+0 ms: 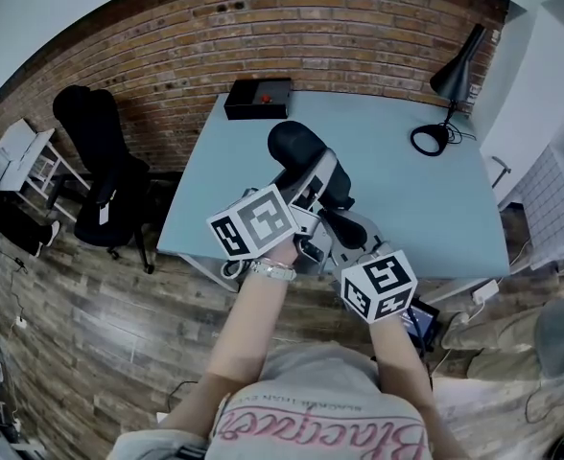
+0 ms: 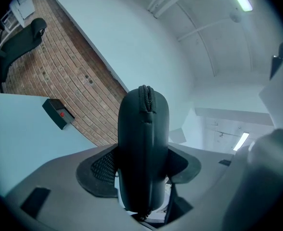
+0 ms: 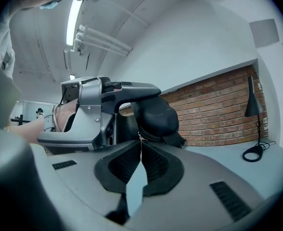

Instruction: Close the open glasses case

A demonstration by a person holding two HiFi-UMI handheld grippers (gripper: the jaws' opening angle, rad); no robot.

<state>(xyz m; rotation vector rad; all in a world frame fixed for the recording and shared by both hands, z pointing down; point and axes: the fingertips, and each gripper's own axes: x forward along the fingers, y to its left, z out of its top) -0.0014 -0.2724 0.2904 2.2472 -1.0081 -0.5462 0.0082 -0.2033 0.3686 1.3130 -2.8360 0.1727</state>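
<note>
A black zippered glasses case (image 1: 296, 145) is held above the pale blue table (image 1: 416, 199). My left gripper (image 1: 313, 166) is shut on the glasses case. In the left gripper view the case (image 2: 144, 143) stands upright between the mesh pads (image 2: 100, 170), and its zipper (image 2: 146, 97) runs up the edge and looks shut there. My right gripper (image 1: 344, 214) comes in from below right. In the right gripper view the jaws (image 3: 140, 142) meet tip to tip at the case's (image 3: 156, 117) lower edge, pinching what looks like the small zipper pull (image 3: 139, 135).
A black box with a red button (image 1: 259, 97) sits at the table's far edge. A black desk lamp (image 1: 452, 80) stands at the far right corner. An office chair (image 1: 105, 161) stands left of the table by the brick wall.
</note>
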